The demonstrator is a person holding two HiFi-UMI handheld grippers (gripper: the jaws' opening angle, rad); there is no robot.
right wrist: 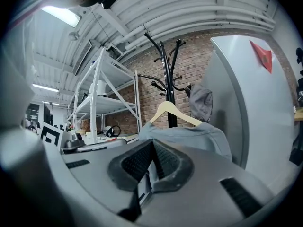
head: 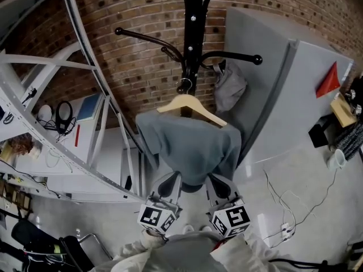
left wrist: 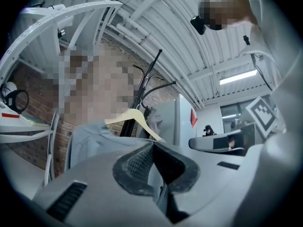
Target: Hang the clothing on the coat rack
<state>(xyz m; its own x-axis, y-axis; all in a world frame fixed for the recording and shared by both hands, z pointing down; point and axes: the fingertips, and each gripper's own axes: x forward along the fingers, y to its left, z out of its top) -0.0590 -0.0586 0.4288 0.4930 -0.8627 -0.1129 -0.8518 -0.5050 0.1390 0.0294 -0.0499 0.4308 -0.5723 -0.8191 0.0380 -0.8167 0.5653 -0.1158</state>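
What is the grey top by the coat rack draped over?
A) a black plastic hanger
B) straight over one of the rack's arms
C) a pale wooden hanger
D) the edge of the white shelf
C: the grey top sits over a pale wooden hanger, whose bare arms stick out above the cloth in front of the black coat rack.

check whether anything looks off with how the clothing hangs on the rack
The grey garment sits oddly on the wooden hanger: both hanger arms show bare above it, so the cloth looks slumped below the shoulders rather than seated on them. The coat rack itself looks fine.
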